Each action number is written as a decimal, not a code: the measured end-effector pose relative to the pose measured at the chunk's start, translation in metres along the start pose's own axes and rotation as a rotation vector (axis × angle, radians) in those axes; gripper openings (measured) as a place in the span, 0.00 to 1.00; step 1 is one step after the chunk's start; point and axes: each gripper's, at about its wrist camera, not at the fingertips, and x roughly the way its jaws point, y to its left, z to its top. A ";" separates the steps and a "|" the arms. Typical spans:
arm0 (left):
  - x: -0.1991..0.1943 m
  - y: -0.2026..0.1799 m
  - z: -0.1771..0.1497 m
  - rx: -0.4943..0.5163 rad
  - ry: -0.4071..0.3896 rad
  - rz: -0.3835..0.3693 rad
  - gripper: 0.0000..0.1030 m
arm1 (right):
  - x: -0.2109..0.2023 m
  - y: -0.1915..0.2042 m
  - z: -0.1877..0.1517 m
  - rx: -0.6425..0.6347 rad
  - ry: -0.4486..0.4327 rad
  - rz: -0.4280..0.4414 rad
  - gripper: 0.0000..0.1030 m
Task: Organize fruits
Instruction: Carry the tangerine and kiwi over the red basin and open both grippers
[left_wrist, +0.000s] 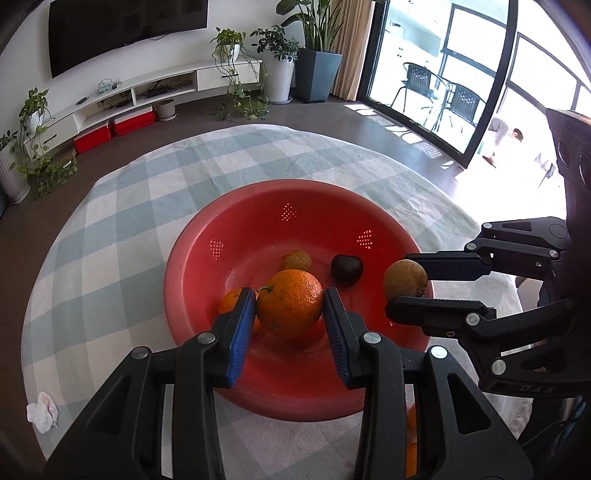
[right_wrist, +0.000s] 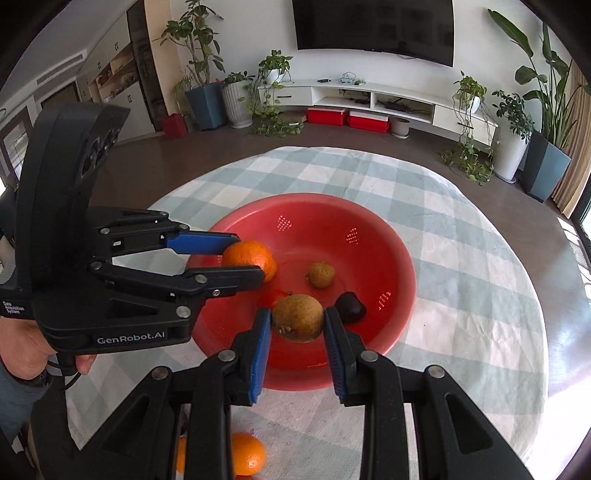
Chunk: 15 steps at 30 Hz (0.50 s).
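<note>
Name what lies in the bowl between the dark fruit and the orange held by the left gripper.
A small brown fruit lies between the dark fruit and the orange, in the right wrist view.

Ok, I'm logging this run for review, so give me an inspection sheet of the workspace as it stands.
Surface: round table under a checked cloth.
Job's things: red bowl holding a brown fruit and a dark fruit; loose orange on the cloth at the near edge.
Clutter: crumpled tissue on the cloth.
Grippers: left gripper shut on an orange; right gripper shut on a kiwi, both over the bowl.
Cables: some on the TV shelf.
Surroundings: TV, potted plants, red boxes, balcony chairs.
</note>
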 end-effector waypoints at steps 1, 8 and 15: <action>0.005 0.000 0.001 0.002 0.007 0.000 0.34 | 0.005 -0.001 0.001 -0.008 0.012 -0.006 0.31; 0.031 -0.001 0.004 0.036 0.040 0.011 0.34 | 0.031 -0.005 0.002 -0.037 0.096 -0.010 0.31; 0.038 -0.001 0.004 0.053 0.044 0.010 0.35 | 0.042 -0.007 -0.001 -0.037 0.125 -0.002 0.31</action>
